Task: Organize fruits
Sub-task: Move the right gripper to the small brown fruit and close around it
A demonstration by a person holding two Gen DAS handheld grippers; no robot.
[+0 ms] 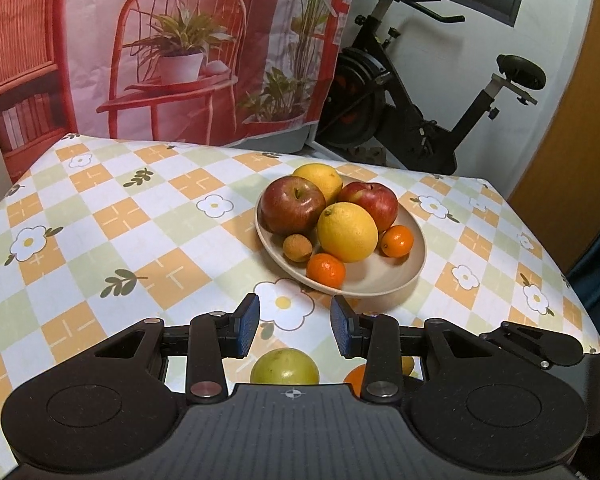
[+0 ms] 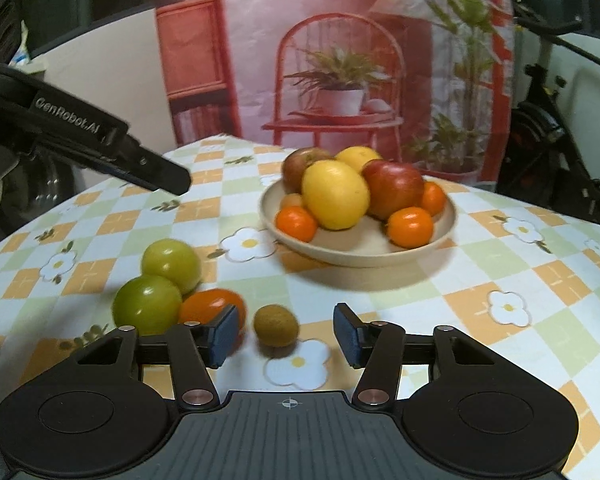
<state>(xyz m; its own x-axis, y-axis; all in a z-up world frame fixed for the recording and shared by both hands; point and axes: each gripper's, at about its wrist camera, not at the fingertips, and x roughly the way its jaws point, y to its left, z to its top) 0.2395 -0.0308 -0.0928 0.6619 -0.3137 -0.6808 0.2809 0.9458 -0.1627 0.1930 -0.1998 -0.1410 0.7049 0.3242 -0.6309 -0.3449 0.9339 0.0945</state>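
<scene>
A beige plate (image 1: 404, 276) (image 2: 364, 252) holds two red apples (image 1: 292, 205), two lemons (image 1: 347, 232), small oranges (image 1: 326, 270) and a small brown fruit (image 1: 297, 248). My left gripper (image 1: 295, 325) is open and empty, above a green fruit (image 1: 285, 367) and an orange (image 1: 356, 378) on the table. My right gripper (image 2: 286, 334) is open and empty, with a small brown fruit (image 2: 276, 326) just ahead between its fingers. Two green fruits (image 2: 171, 266) (image 2: 147, 305) and an orange fruit (image 2: 212, 305) lie to its left.
The table has a checked flower cloth (image 1: 140, 216). The left gripper's body (image 2: 80, 128) shows at upper left in the right wrist view. A printed backdrop (image 1: 180, 48) hangs behind the table. An exercise bike (image 1: 420, 96) stands at the back right.
</scene>
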